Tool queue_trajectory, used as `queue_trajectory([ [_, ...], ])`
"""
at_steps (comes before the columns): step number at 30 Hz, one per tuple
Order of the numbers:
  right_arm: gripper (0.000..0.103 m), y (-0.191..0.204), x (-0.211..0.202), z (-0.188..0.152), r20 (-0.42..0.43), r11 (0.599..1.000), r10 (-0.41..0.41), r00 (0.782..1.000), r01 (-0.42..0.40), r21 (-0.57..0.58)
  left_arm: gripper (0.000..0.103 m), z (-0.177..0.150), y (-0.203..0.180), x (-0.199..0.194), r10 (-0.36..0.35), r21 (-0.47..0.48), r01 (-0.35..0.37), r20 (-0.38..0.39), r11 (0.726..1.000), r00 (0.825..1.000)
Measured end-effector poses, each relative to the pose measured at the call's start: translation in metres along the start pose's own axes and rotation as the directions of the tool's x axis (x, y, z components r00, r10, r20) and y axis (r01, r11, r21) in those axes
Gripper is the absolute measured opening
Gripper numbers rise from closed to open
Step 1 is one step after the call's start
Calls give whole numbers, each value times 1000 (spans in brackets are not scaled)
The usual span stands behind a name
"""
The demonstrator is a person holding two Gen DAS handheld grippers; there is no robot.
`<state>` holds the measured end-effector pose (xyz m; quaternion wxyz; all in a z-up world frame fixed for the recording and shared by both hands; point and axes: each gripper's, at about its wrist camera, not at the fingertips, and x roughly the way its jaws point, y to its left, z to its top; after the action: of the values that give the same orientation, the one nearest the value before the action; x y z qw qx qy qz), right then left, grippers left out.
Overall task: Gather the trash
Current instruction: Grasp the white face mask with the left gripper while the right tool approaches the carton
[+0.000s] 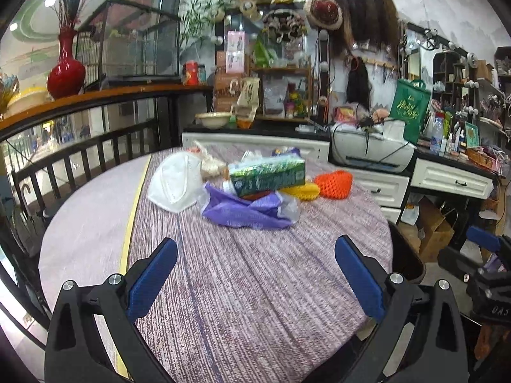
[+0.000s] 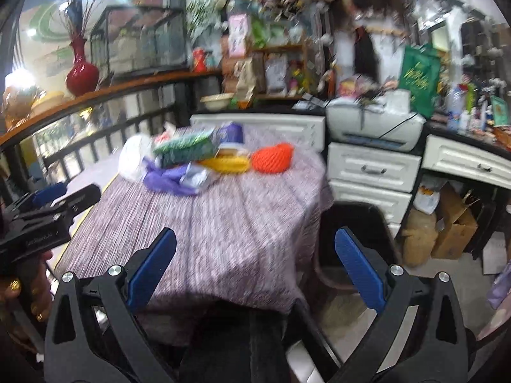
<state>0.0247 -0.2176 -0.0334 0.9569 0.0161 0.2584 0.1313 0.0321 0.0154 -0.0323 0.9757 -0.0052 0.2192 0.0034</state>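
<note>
A cluttered shop corner is crowding in behind the round table [image 1: 255, 287], which is wearing a mauve woven cloth with a yellow stripe running down its left side. A red vase [image 1: 65, 67] is standing on the wooden ledge at the back left, a white printer [image 1: 372, 153] is sitting on the white drawer cabinet just behind the table, and a green tote bag [image 1: 410, 108] is leaning up behind that. The trash is lying bunched together at the far side of the table: a white face mask [image 1: 174, 182] is resting on the left of the heap, a green carton [image 1: 266, 175] is lying on its side on top, a crumpled purple plastic bag [image 1: 246, 212] is spreading out beneath and in front of it, and a yellow foam net [image 1: 303, 191] and an orange foam net [image 1: 335, 183] are sitting side by side to the right. The left gripper [image 1: 255, 249] is hovering over the near half of the cloth, its blue-padded jaws spread wide with nothing between them. The right gripper [image 2: 255, 242] is hanging past the table's near right edge, jaws likewise standing wide apart and empty, with a dark bin [image 2: 354, 233] sitting on the floor just beside the table beneath it. Its view is blurring noticeably.
</note>
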Motion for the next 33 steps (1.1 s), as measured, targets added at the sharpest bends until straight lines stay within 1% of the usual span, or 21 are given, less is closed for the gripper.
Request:
queue_trajectory([
  [2, 98, 7, 17, 2, -60, 999, 41, 997, -42, -23, 98, 0, 10, 9, -11, -20, 10, -45, 1000, 999],
  [3, 98, 10, 25, 4, -75, 998, 57, 996, -59, -31, 98, -1, 16, 12, -12, -35, 9, -67, 999, 998],
  [7, 98, 25, 49, 10, -76, 992, 93, 993, -99, -76, 98, 3, 31, 21, -18, -33, 14, -120, 999, 993],
  [9, 98, 30, 60, 17, -83, 987, 126, 989, -133, -86, 98, 6, 38, 26, -23, -15, 21, -126, 1000, 992],
  [11, 98, 40, 74, 25, -89, 975, 155, 984, -167, -145, 98, 11, 47, 35, -8, 8, 9, -139, 1000, 990],
  [13, 98, 46, 85, 33, -105, 963, 174, 979, -191, -191, 98, 17, 60, 48, -23, 7, 24, -173, 1000, 985],
  [14, 98, 49, 93, 38, -126, 953, 192, 973, -216, -212, 98, 19, 66, 55, -25, 5, 26, -190, 1000, 982],
  [16, 98, 52, 107, 47, -158, 938, 212, 964, -246, -244, 98, 28, 79, 69, -6, 16, 10, -218, 1000, 976],
  [18, 98, 56, 121, 57, -195, 920, 225, 955, -274, -279, 98, 38, 91, 82, -10, 19, 14, -229, 1000, 973],
  [20, 98, 59, 130, 65, -224, 902, 243, 944, -305, -305, 98, 50, 107, 99, -43, -7, 43, -258, 999, 965],
  [21, 98, 61, 133, 70, -244, 889, 261, 934, -331, -316, 98, 57, 114, 107, -57, -16, 55, -268, 998, 962],
  [23, 98, 64, 135, 76, -268, 866, 285, 920, -367, -340, 98, 74, 127, 125, -77, -6, 79, -279, 997, 957],
  [25, 98, 65, 138, 82, -269, 853, 288, 919, -373, -364, 97, 90, 137, 139, -107, 8, 114, -284, 993, 953],
  [26, 98, 66, 140, 84, -274, 848, 290, 917, -378, -371, 97, 99, 143, 150, -134, 17, 146, -298, 989, 945],
  [27, 98, 65, 141, 86, -280, 843, 295, 914, -387, -373, 97, 104, 146, 156, -139, 33, 156, -299, 987, 944],
  [28, 98, 65, 144, 87, -284, 842, 298, 911, -391, -372, 97, 110, 148, 164, -136, 68, 164, -301, 984, 944],
  [29, 98, 63, 145, 88, -285, 845, 294, 912, -387, -368, 97, 115, 149, 173, -121, 112, 163, -309, 980, 943],
  [30, 98, 61, 146, 89, -288, 849, 289, 913, -384, -363, 95, 117, 150, 179, -112, 136, 161, -313, 977, 943],
  [31, 98, 59, 148, 89, -290, 852, 286, 913, -381, -360, 91, 119, 152, 187, -113, 148, 169, -328, 974, 938],
  [33, 98, 56, 152, 89, -296, 858, 277, 914, -374, -352, 83, 120, 155, 203, -158, 139, 226, -383, 964, 910],
])
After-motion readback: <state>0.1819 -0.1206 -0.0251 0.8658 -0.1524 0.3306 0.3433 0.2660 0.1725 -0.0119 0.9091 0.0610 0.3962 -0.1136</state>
